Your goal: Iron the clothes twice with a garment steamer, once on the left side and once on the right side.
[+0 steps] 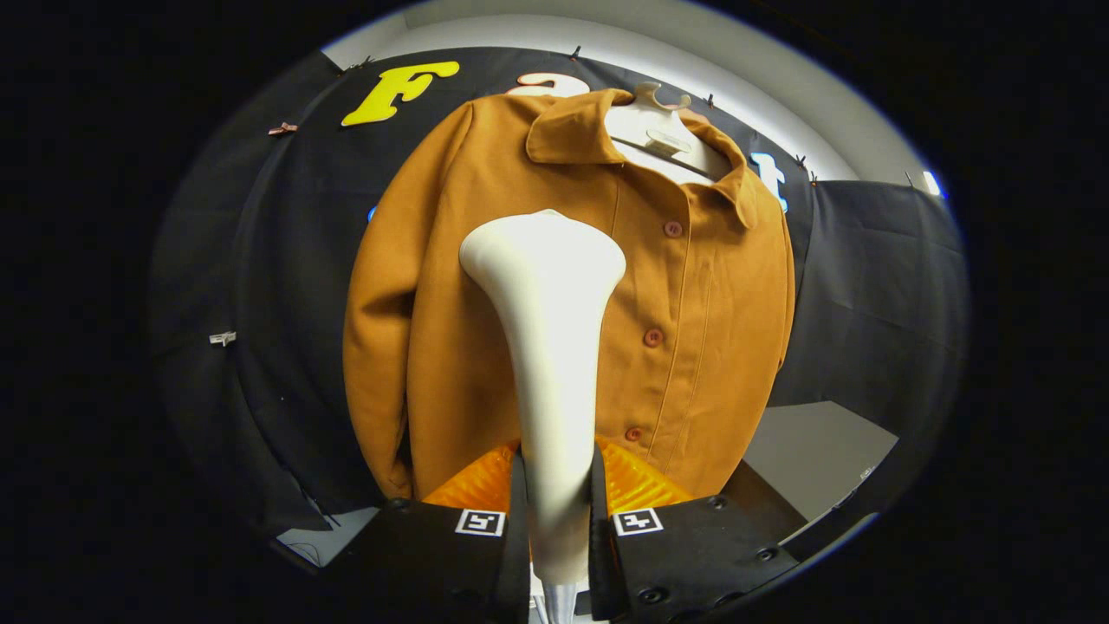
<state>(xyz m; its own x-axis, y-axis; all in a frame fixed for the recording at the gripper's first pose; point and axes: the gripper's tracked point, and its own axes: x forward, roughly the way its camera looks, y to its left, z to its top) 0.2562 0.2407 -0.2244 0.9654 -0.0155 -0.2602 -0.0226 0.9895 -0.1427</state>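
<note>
Closest to me, my claw [559, 511] is pinching the slim white plastic handle of the garment steamer [551, 347], one finger pressed on each side of it. From between my fingers the steamer rises upright and widens into a rounded head, which covers part of the mustard-brown button-front jacket [693, 321] just beyond it. That jacket hangs on a white hanger [660, 130] against the black cloth wall [286, 286], collar open, three round buttons [653, 337] running down its placket to the right of the steamer head. One sleeve hangs down on the left of the steamer. Past the jacket's hem on the right lies a pale grey surface [814, 451]; I cannot tell whether the steamer head touches the fabric
</note>
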